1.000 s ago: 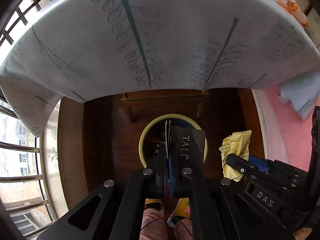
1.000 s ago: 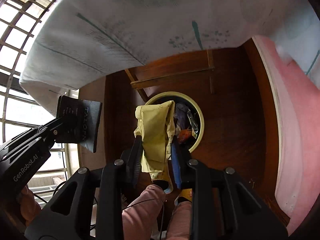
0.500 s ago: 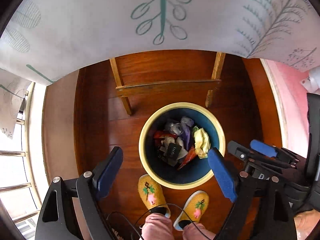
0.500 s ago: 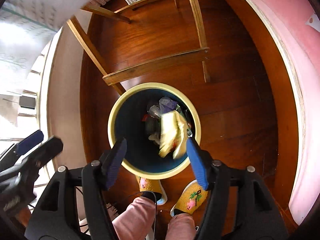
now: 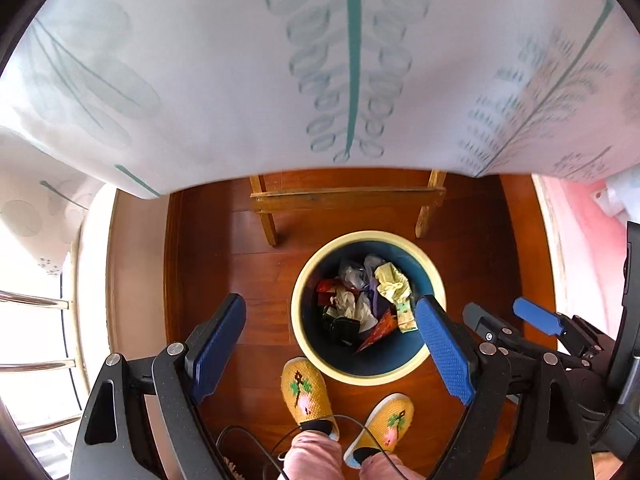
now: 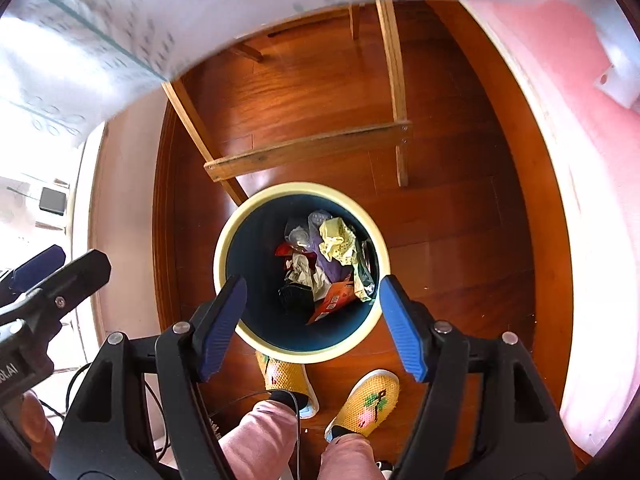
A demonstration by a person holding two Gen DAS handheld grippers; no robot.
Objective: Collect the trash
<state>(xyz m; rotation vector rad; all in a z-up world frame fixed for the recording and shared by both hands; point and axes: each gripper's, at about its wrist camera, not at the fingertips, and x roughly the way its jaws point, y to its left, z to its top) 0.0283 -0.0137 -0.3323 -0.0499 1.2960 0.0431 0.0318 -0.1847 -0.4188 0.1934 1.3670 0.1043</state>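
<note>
A round bin with a cream rim (image 5: 316, 264) (image 6: 224, 240) and dark blue inside stands on the wooden floor below both grippers. Several pieces of trash lie in it: a crumpled yellow paper (image 5: 394, 282) (image 6: 338, 240), a black packet (image 5: 344, 326) (image 6: 296, 296), an orange wrapper (image 6: 334, 300). My left gripper (image 5: 330, 316) hangs above the bin, open, nothing between its blue pads. My right gripper (image 6: 312, 300) is also above the bin, its jaws opening, with nothing between them. It also shows at the right of the left wrist view (image 5: 508, 316).
A table with a white leaf-print cloth (image 5: 320, 60) (image 6: 80, 32) hangs over the scene; its wooden legs and crossbar (image 5: 348, 198) (image 6: 308, 148) stand just behind the bin. The person's yellow slippers (image 5: 304, 392) (image 6: 368, 400) are beside the bin. A pink surface (image 6: 592, 200) runs along the right.
Both grippers opened. The black packet left the left one and the yellow paper left the right one; both now lie in the bin. Both hands have sunk toward the bin.
</note>
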